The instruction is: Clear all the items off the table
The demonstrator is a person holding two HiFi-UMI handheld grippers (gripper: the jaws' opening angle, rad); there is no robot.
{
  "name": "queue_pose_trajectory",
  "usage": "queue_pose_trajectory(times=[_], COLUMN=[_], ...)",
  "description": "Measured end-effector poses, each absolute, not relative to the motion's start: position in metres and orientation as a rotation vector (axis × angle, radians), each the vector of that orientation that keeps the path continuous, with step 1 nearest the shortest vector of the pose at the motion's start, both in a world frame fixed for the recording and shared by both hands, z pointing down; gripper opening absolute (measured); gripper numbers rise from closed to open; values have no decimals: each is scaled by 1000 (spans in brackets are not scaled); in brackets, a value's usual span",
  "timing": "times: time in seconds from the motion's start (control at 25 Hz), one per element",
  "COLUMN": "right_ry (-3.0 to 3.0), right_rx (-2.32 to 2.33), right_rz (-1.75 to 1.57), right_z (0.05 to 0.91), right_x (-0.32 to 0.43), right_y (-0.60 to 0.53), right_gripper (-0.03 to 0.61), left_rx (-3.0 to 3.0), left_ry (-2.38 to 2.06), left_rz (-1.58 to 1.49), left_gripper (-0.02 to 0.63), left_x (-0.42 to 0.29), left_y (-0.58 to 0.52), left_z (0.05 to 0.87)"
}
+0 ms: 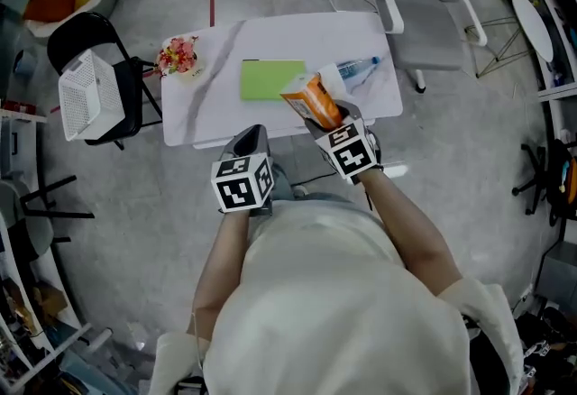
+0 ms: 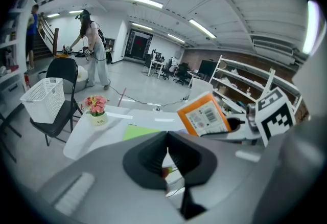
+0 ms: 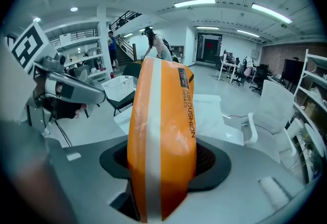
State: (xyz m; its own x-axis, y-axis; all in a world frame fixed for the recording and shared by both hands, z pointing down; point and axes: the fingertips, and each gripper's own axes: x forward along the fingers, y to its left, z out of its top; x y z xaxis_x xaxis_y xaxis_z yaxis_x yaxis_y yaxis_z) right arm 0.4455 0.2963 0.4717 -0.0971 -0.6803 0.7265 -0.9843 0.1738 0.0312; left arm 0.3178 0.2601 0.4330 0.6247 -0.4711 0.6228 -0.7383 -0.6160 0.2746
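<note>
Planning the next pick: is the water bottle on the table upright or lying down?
Lying down. In the head view the water bottle rests on its side on the white table, just beyond the orange pack.

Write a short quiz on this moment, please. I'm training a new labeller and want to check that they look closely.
1. Where is the orange pack? A) lying flat on the table B) gripped in the right claw C) in the left claw
2. True or false: the left claw is shut with nothing in it.
3. Fill in: on the black chair beside the table stands a white ____.

Key: 1 B; 2 true; 3 basket.
</note>
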Motion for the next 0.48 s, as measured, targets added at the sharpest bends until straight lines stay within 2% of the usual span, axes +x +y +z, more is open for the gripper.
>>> queue_pose_trajectory(times=[0.48], right_ry=[-1980], right_rx=[1557], right_rz=[563], right_z=[429], right_x=[417], right_y=[329], right_gripper=[253], left_rx=[2373], left_ry=[-1033], left_rz=[631], left_gripper=[9], left_x=[304], left_y=[294], left_z=[410])
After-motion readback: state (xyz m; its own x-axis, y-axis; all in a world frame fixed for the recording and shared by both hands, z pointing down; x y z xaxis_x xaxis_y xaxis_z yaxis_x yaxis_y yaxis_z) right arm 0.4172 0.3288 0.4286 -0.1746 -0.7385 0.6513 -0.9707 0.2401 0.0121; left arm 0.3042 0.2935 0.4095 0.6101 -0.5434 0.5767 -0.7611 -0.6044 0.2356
